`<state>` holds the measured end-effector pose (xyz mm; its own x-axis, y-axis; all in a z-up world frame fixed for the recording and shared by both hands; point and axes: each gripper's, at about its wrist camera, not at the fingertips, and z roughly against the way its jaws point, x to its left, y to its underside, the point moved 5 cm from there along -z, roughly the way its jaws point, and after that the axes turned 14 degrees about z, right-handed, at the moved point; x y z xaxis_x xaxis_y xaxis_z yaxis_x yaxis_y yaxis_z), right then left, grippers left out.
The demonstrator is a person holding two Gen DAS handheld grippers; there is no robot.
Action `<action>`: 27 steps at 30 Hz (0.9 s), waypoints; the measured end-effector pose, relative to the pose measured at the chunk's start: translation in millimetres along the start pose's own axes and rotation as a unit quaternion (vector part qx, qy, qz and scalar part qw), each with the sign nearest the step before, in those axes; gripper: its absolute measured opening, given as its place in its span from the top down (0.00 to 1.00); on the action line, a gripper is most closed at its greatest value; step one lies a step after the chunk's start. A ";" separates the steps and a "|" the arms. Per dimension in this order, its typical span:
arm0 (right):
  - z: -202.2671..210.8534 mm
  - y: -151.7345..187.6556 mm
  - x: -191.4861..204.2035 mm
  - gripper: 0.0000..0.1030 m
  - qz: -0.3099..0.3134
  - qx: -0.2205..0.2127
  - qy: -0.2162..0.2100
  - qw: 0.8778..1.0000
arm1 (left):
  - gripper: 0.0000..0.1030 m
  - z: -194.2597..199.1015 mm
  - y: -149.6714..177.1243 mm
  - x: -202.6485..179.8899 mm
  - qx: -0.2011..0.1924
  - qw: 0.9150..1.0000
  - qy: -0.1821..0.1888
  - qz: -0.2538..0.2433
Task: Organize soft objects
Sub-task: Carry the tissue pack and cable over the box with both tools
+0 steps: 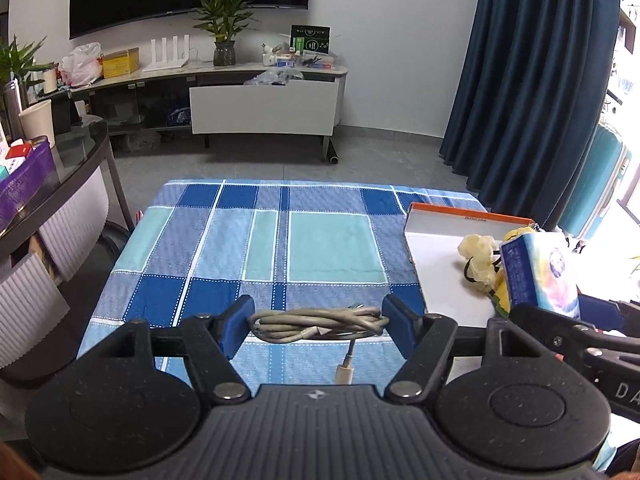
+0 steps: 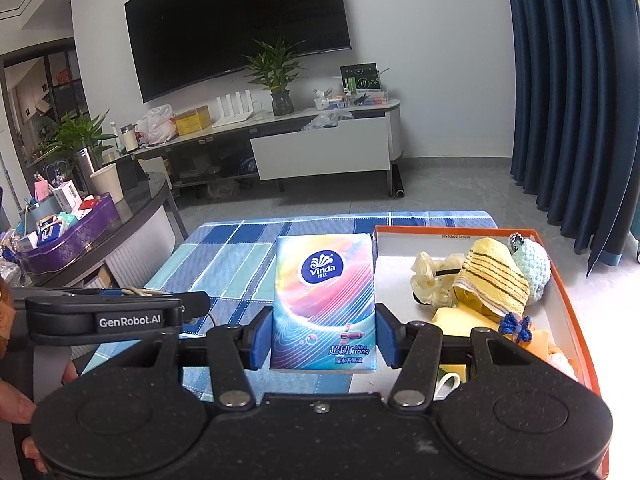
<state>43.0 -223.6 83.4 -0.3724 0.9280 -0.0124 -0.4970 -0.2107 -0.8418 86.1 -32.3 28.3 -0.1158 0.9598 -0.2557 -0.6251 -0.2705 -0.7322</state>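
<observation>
Both grippers were up over the checked blue tablecloth (image 1: 328, 240). The left gripper (image 1: 318, 326) was clenched on a coiled grey cable (image 1: 316, 324), blue pads pressing each end of the bundle, one plug dangling below it toward the cloth. The right gripper (image 2: 324, 334) was clamped on a Vinda tissue pack (image 2: 324, 300), held upright with its label facing the wrist camera, just beside the left wall of the orange-rimmed box (image 2: 568, 292).

Inside that box there lay a yellow striped cloth (image 2: 490, 280), a pale scrunchie (image 2: 430, 276), a mint knitted piece (image 2: 532, 266) and a small blue bow (image 2: 516, 326), all crowded toward the right side; the left part of the white floor was bare.

Around them: a dark round side table (image 2: 132, 216) with a purple tray (image 2: 72, 244) of small cartons to the left, a TV stand (image 2: 320, 140) and black screen (image 2: 240, 28) beyond, navy curtains (image 2: 580, 100) on the right.

From the left wrist view the tissue pack and the right gripper blocked most of the box's contents; only the scrunchie showed clearly. From the right wrist view the left gripper's body hid the cable almost entirely. The near corner of the box was cut off behind the right gripper's housing, and what lay there was hard to make out.
</observation>
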 end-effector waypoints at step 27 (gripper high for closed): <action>30.6 5.5 -18.8 0.39 -0.012 -0.015 0.024 1.000 | 0.31 15.2 12.9 -35.0 -0.002 1.000 0.023 -0.017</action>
<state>23.4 -251.6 95.6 -0.3226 0.9464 -0.0163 -0.4814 -0.1788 -0.8580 70.4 -68.3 37.5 -0.0584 0.9641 -0.2592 -0.6257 -0.2376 -0.7430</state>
